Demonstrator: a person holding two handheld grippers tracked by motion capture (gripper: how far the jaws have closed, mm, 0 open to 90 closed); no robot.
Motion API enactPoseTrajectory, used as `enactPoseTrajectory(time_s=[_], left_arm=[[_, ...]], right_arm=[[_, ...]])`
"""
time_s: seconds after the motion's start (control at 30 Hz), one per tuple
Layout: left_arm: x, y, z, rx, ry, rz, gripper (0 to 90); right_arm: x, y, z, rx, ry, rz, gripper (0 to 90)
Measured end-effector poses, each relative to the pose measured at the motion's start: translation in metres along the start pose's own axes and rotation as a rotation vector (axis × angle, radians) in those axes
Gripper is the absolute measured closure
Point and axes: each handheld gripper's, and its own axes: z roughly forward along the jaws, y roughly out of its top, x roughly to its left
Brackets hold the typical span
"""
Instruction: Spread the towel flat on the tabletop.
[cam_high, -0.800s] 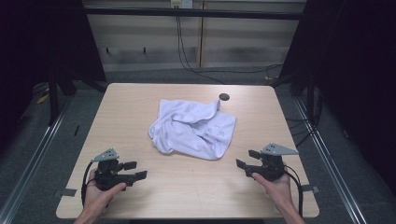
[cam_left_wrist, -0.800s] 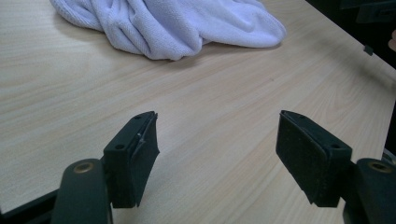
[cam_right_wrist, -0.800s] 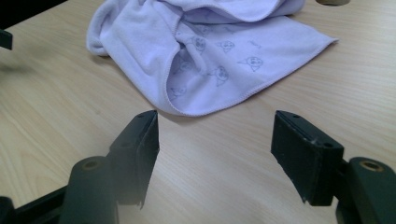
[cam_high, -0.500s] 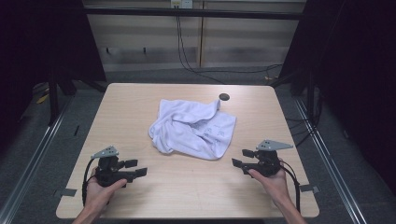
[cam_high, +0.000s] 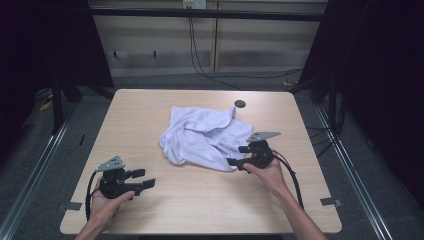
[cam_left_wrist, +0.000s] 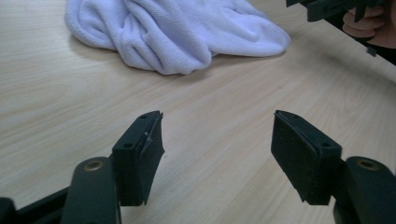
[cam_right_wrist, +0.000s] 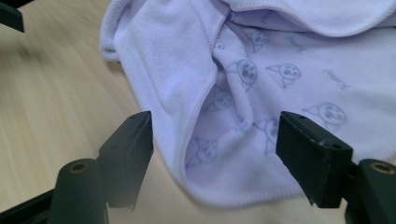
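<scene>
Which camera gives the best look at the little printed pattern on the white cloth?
The right gripper view: the cloth lies close before the open tongs, so its printed faces are clear. The high view shows the whole crumpled cloth, print barely visible. The left gripper view shows its plain folded edge farther off.

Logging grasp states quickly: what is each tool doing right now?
Left tool: open, holding nothing, over bare table.
Right tool: open, jaws either side of the white cloth's near edge, not gripping it.
</scene>
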Motion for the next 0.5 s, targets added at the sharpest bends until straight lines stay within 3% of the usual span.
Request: enactPoseTrajectory(time_s=[0.17,0.3,0.37,0.4,0.43,0.47,0.5], left_arm=[[0.003,0.000,0.000,0.006,0.015,-0.016,30.8],[0.003,-0.001,-0.003,0.004,0.013,-0.015,30.7],[0.003,-0.002,-0.005,-0.002,0.017,-0.016,30.3],[0.003,-0.002,-0.005,-0.003,0.016,-0.014,30.3],[0.003,-0.002,-0.005,-0.003,0.016,-0.014,30.3],[0.004,-0.001,-0.004,-0.005,0.015,-0.025,30.3],[0.004,-0.001,-0.004,-0.005,0.015,-0.025,30.4]], right_arm=[[-0.005,0.012,0.036,0.027,0.031,0.014,24.4],[-0.004,0.011,0.062,0.078,-0.002,0.002,25.5],[-0.003,0.007,0.067,0.085,-0.011,-0.006,36.8],[-0.002,0.005,0.066,0.065,-0.036,-0.019,48.1],[-0.002,0.005,0.066,0.065,-0.036,-0.019,48.1],[-0.003,0.003,0.063,0.065,-0.026,-0.013,72.5],[-0.003,0.000,0.061,0.058,-0.026,-0.015,77.4]])
